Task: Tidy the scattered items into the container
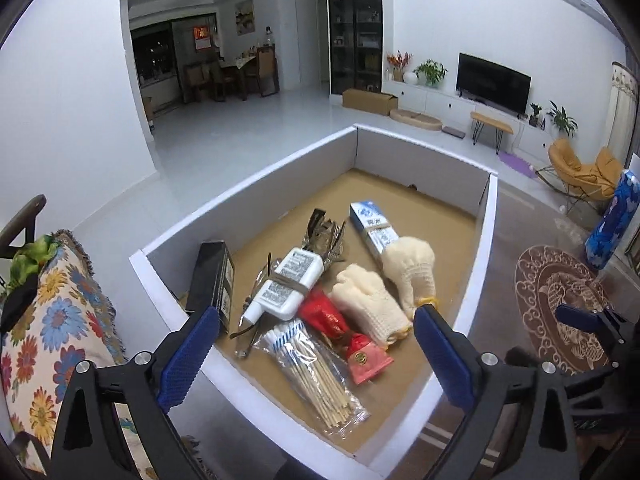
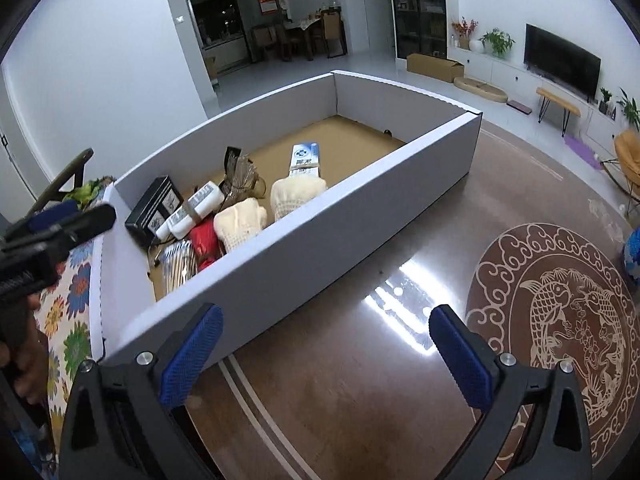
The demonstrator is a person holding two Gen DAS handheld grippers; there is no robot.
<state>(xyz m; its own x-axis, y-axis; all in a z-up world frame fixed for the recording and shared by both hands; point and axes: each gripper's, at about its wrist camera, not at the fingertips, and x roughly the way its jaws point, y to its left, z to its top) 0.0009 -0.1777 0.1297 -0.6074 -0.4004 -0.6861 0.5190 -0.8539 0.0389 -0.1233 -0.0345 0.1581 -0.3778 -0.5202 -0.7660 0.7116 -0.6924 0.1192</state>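
A large white box [image 1: 248, 176] with a brown floor holds the items: two cream gloves [image 1: 372, 300], a blue-white toothpaste carton [image 1: 372, 228], a white tube [image 1: 288, 288], a red packet [image 1: 340, 328], a bag of cotton swabs [image 1: 316, 372], a black box [image 1: 212, 280] and a clear clip bundle [image 1: 324, 232]. My left gripper [image 1: 316, 352] is open and empty above the box's near end. My right gripper [image 2: 324, 356] is open and empty over the brown table, beside the box wall [image 2: 320, 232]. The gloves [image 2: 240, 228] also show in the right wrist view.
The brown table [image 2: 360, 360] has a round fish-pattern inlay [image 2: 560, 320] at right. A blue patterned object [image 1: 612, 224] stands at the table's far right. A floral cloth [image 1: 52, 320] lies left of the box. The left gripper's body [image 2: 48, 236] shows at left.
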